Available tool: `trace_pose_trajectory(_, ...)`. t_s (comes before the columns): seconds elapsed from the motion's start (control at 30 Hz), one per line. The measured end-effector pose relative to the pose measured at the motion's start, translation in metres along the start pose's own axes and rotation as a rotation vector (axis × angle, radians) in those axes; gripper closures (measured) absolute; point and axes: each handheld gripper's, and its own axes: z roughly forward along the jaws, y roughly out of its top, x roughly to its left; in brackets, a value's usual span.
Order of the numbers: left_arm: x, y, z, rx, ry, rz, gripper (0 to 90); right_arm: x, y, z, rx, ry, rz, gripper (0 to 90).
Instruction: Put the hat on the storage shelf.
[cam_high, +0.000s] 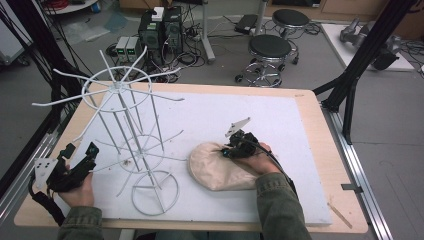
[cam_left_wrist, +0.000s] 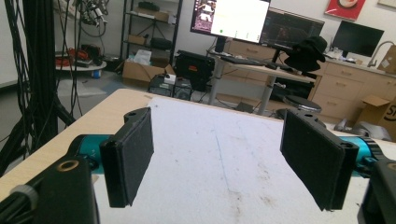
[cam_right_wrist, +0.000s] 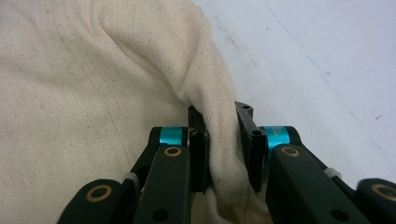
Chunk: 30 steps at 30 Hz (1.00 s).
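Pinching a raised fold at the edge of the cream-coloured soft cloth bag (cam_right_wrist: 93, 79), the right gripper (cam_right_wrist: 223, 154) has its jaws narrow on the fabric; the bag lies on the white surface (cam_high: 280, 125) near-centre, right of the white wire rack stand (cam_high: 131, 135). Left gripper (cam_left_wrist: 219, 154) hovers near-left, jaws wide, empty. Bag looks light and floppy, likely sagging when lifted, so grip bunched edge fabric.

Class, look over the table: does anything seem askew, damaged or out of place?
Nothing is damaged. The white wire rack stands upright; the cream cloth bag lies crumpled beside it, its edge pinched by the right gripper.
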Motion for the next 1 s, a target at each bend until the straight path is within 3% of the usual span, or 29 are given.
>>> trace_pose_trajectory(0.43, 0.001, 0.0, 0.0, 0.0, 0.001, 0.0, 25.9, -0.005, -0.003, -0.006, -0.016, 0.0, 0.049, 79.1)
trace_pose_trajectory(0.57, 0.0, 0.0, 0.0, -0.001, 0.0, 0.0, 25.9, -0.008, -0.004, -0.012, -0.052, 0.01, 0.072, 79.0)
trace_pose_trajectory(1.0, 0.001, 0.0, -0.001, -0.002, 0.001, 0.003, 25.9, -0.012, -0.004, -0.049, -0.248, 0.007, 0.134, 78.9)
